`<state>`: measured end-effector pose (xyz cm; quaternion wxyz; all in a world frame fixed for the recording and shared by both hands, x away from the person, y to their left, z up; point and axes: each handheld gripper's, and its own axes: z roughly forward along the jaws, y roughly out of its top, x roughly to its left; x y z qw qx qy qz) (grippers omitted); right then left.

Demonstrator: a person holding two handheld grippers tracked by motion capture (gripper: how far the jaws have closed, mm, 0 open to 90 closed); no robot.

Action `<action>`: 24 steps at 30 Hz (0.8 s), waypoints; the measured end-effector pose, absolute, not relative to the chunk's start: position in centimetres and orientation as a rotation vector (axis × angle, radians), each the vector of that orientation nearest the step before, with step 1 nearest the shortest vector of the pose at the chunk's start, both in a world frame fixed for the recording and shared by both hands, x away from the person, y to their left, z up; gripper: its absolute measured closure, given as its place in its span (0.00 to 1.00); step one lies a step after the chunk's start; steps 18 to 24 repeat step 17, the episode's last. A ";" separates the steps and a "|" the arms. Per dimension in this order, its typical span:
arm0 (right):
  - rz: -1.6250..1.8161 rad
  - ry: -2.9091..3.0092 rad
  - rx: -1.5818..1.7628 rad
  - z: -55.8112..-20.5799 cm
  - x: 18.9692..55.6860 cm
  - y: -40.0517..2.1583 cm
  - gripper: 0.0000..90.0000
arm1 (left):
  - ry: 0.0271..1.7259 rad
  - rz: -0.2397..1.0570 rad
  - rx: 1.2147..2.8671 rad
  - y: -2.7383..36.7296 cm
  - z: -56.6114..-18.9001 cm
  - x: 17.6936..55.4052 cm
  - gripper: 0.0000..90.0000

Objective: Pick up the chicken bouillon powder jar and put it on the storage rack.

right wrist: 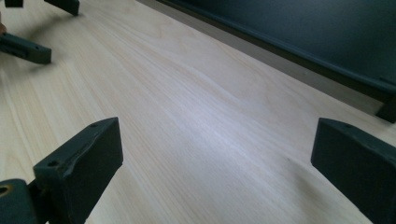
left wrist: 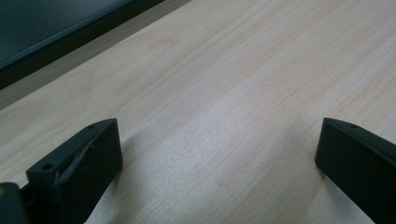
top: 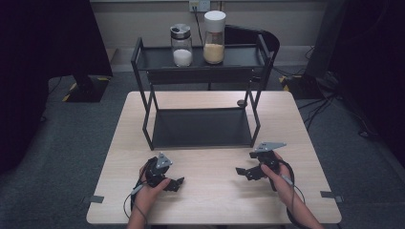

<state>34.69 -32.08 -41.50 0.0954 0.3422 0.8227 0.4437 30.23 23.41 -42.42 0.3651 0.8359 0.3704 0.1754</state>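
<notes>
My left gripper (top: 177, 183) rests low over the wooden table (top: 210, 200) near its front left, held in a hand. In the left gripper view its jaws stand wide apart with bare wood between them, so it is open (left wrist: 218, 154). My right gripper (top: 241, 171) sits at the front right, pointing left toward the other one. It is open too (right wrist: 217, 154), nothing between its jaws. The left gripper's fingers (right wrist: 28, 49) lie at the top left of the right gripper view.
A black two-level metal rack (top: 200, 129) stands at the table's middle back. On its top shelf are a glass jar of white powder (top: 182, 45) and a taller white-lidded jar of tan grains (top: 214, 38). The rack's lower shelf edge (right wrist: 289, 51) runs beside the right gripper.
</notes>
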 end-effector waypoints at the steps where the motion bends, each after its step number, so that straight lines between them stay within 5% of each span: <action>1: 1.303 2.437 1.005 -41.5 34.5 -32.2 0.01 | 0.953 0.451 2.150 23.4 -42.4 30.2 0.00; 24: 1.216 2.424 1.028 -42.4 32.0 -35.0 0.01 | 0.957 0.452 2.150 23.4 -42.4 30.2 0.00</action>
